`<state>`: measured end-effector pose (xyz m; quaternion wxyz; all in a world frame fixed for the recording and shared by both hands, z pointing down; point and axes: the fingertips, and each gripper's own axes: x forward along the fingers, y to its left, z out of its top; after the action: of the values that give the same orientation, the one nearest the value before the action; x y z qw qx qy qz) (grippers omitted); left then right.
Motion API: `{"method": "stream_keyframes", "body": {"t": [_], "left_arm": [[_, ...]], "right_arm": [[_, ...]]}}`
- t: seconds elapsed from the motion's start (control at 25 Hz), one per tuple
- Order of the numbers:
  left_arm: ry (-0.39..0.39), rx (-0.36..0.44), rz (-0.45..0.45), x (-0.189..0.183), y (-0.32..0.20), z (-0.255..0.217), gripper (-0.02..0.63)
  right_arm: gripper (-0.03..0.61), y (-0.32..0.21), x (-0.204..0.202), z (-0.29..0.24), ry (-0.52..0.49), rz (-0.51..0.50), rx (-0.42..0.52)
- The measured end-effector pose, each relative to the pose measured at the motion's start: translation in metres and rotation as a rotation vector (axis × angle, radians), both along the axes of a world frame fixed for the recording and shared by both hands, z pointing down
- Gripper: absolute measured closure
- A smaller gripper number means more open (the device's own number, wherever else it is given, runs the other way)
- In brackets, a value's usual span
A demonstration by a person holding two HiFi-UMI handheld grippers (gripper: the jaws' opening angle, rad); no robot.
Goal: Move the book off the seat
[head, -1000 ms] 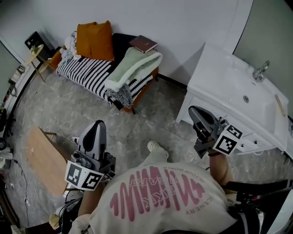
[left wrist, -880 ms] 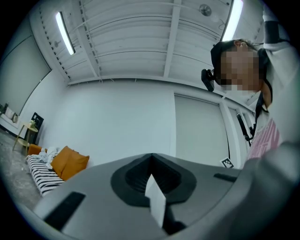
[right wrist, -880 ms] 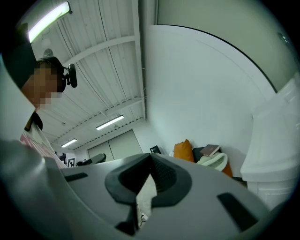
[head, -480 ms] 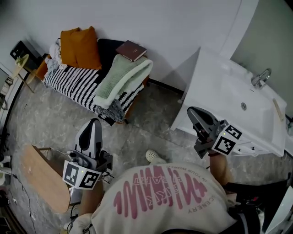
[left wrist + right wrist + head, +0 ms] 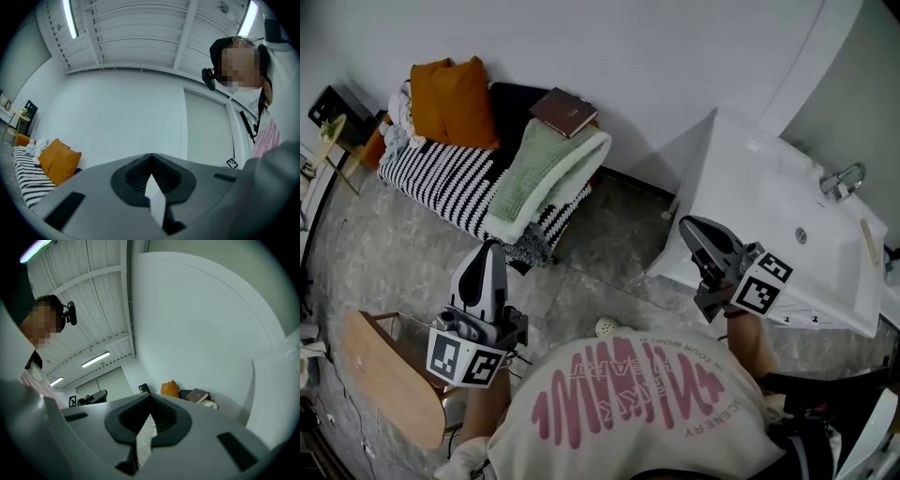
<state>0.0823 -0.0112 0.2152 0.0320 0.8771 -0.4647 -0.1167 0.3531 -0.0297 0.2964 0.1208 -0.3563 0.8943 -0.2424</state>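
A brown book lies at the right end of a low seat, against the wall, partly on a folded green blanket. In the right gripper view the book is small and far off. My left gripper is held level above the floor, well short of the seat, its jaws closed together with nothing between them. My right gripper is over the floor beside the white counter, also shut and empty. In each gripper view the jaws, left and right, meet in one seam.
A striped blanket and orange cushions cover the seat's left part. A white sink counter with a tap stands at right. A wooden table is at lower left, a small side table at far left.
The person has walked toward the seat: seat and book sit lower and further left in the head view. Both grippers travelled along with their jaws closed.
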Motion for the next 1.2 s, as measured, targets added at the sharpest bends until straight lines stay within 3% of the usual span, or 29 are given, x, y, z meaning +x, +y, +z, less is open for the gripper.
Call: {"method": "stream_keyframes", "body": {"t": [0.4,0.56,0.84,1.2], "left_arm": [[0.016,-0.015,-0.038,-0.014,-0.028,0.009,0.606],[0.003,-0.055,-0.034,-0.017,-0.034,0.017,0.606],[0.005,-0.067,-0.089,-0.036,-0.033,0.021,0.606],[0.007,-0.082,-0.204,-0.067,-0.005,0.027,0.606]], "right_arm": [[0.568,-0.044,-0.013,0.003,0.006,-0.022,-0.002],[0.568,-0.057,-0.02,0.002,0.003,-0.04,-0.002],[0.568,-0.079,-0.034,0.0,0.0,-0.063,0.014],[0.568,-0.099,-0.072,0.003,-0.031,-0.166,0.0]]}}
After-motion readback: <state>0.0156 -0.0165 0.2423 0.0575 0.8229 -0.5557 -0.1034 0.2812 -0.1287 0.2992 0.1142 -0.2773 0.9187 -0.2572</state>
